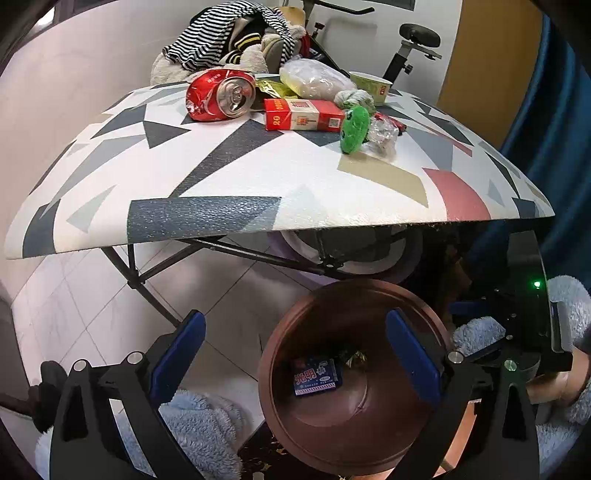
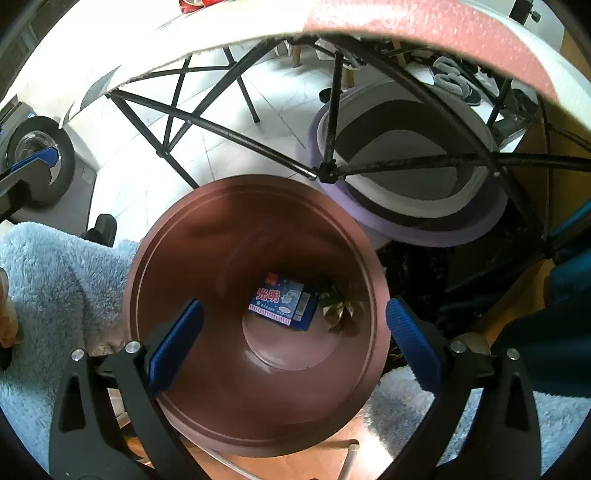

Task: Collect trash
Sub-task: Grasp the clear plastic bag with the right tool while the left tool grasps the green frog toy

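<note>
Two grippers in view, both pointing steeply down toward the floor. Right gripper (image 2: 294,345): jaws spread wide over the mouth of the brown bin (image 2: 155,384), nothing between the blue pads (image 2: 176,345), no contact with the rim. Left gripper (image 1: 295,356): jaws likewise wide apart and empty, hanging partly over the bin's left rim.

Bin stands on the floor just in front of the table. Inside, on the bottom: a blue carton (image 2: 283,305) with white characters, lying flat, and a crumpled gold wrapper (image 2: 341,310) touching its right side.

Pale blue fleece (image 2: 55,280) shows to either side of the bin.

Farther out, on the patterned tabletop (image 1: 221,173), trash uncollected: crushed red can (image 1: 220,94) on its side at left; red cigarette box (image 1: 301,115) just right of it; green knitted toy (image 1: 354,128); crinkled clear wrapper (image 1: 382,134) beside it; paper cup (image 1: 370,85) at the far edge. Striped clothing (image 1: 221,33) is heaped behind.
</note>
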Demonstrator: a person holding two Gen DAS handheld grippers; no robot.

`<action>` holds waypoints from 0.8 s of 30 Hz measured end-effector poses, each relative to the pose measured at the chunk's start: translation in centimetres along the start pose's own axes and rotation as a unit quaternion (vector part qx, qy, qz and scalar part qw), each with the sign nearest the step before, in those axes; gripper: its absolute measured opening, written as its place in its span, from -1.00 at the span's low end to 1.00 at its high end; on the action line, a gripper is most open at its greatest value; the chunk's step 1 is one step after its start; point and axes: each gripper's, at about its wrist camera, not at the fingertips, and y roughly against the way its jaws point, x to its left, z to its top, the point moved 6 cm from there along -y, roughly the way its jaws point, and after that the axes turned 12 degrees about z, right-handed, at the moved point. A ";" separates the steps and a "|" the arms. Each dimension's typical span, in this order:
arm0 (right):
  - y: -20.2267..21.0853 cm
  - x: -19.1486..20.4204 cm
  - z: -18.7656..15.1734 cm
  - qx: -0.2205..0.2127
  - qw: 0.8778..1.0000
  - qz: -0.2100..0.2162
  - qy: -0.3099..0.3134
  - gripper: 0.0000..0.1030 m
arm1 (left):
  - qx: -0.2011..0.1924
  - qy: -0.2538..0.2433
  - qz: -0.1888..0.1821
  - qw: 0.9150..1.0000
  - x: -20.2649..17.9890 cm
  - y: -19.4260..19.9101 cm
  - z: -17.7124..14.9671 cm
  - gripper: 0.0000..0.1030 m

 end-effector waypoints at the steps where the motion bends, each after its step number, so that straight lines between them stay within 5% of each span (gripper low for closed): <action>1: 0.1 0.1 0.1 -0.002 1.000 0.001 0.001 0.89 | -0.001 0.003 0.001 1.000 0.1 0.0 0.0 0.86; 9: 1.9 0.7 0.8 -0.041 0.999 -0.004 0.011 0.89 | -0.014 0.024 0.008 1.000 0.9 0.3 0.8 0.89; 17: 5.4 1.0 2.3 -0.108 0.994 0.008 0.014 0.89 | -0.075 0.031 -0.001 0.997 1.3 2.6 2.7 0.89; 24: 8.4 0.5 3.9 -0.154 0.987 0.036 -0.010 0.89 | -0.117 0.052 0.030 0.991 3.5 4.4 4.8 0.89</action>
